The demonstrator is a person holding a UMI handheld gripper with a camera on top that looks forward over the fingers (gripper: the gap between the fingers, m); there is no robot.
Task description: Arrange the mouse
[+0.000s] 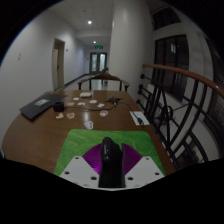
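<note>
Mouse (109,160) is seen as a dark, elongated shape lying between the two fingers of the gripper (110,168), over a green mat (85,148) with a purple patch at the near edge of a round wooden table (45,128). The claw appears to be drawn in around the mouse, its purple pads (92,158) lying close to its flanks, but whether both pads actually press on it cannot be told, since the dark body merges with the fingers. For the step in hand, judged to be the carrying or setting down of the mouse onto the mat, the mouse is best kept level and lowered squarely within the mat's borders, aligned with its long edge, and the fingers are best parted only once the underside is resting flat, so that it is not dropped or skewed. A smooth, rounded shell is likely to slip if pinched lightly. Much is hard to make out: the mouse's outline, buttons and any cable are lost in shadow, and its contact with the mat is hidden. Farther across the table a laptop (40,105) and several small pale objects (84,97) are visible, but their nature cannot be determined.
</note>
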